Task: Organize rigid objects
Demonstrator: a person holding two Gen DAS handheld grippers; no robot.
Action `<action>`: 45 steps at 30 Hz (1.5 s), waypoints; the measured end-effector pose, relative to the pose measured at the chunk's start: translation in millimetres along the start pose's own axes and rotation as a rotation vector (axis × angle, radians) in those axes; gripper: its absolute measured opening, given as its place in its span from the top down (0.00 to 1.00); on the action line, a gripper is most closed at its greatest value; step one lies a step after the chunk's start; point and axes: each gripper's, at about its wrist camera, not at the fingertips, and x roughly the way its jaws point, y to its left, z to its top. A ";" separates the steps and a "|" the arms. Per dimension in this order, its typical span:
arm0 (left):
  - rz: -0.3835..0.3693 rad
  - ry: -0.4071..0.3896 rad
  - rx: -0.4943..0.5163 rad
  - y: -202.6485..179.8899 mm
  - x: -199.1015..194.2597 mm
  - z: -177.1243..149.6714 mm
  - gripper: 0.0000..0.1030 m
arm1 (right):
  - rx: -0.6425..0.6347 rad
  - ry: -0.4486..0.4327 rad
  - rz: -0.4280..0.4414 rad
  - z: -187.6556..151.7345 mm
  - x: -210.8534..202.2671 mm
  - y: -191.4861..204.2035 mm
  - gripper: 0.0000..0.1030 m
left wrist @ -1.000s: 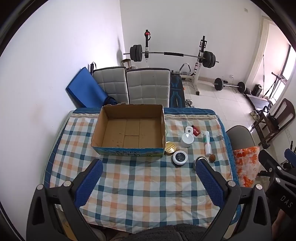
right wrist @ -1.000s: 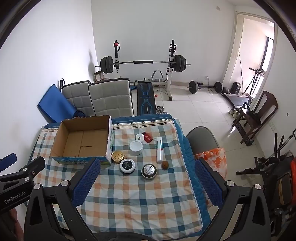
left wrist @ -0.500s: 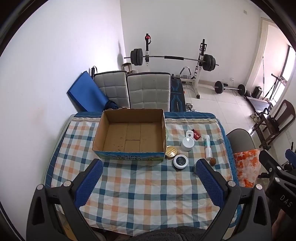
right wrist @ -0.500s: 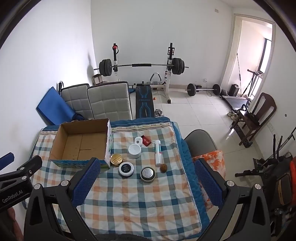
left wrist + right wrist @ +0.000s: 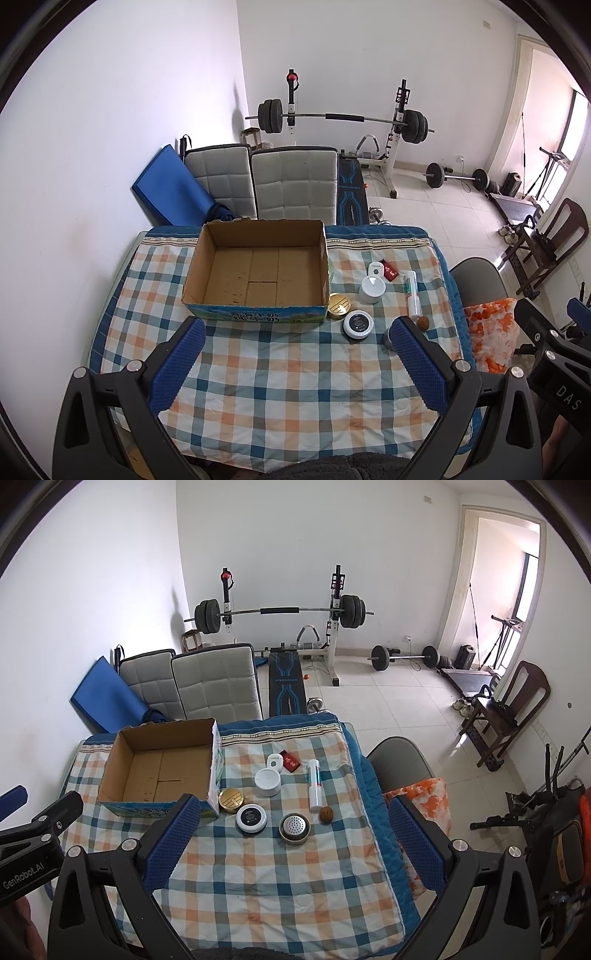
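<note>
Checked cloth in blue, orange and white covers the surface (image 5: 280, 373), and its lower half in both views lies bare, giving wide room below the objects. Toward the upper left of the cloth sits the open cardboard box (image 5: 258, 273), nothing inside it, its far wall near the surface's back edge. Just right of the box's front corner, in the centre of the right wrist view, lies the gold tin (image 5: 231, 800), touching or almost touching the box. Beside it cluster the black-topped round case (image 5: 251, 818), the metal strainer lid (image 5: 294, 828), the brown nut (image 5: 326, 815), the white round jar (image 5: 267, 782), the white tube (image 5: 314, 784), the small white disc (image 5: 274, 764) and the red packet (image 5: 290, 761). The tube and nut lie nearest the surface's right edge, with a grey chair (image 5: 400, 764) just beyond it. The left hand-held gripper (image 5: 295, 363) hangs released over the cloth, fingers wide apart, grasping nothing. The right hand-held gripper (image 5: 293, 843) is likewise spread wide and empty above the bare cloth.
</note>
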 end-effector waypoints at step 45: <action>0.010 -0.076 0.016 1.1 -8.8 9.7 0.00 | 0.027 -0.033 -0.013 2.3 -3.0 -4.7 0.00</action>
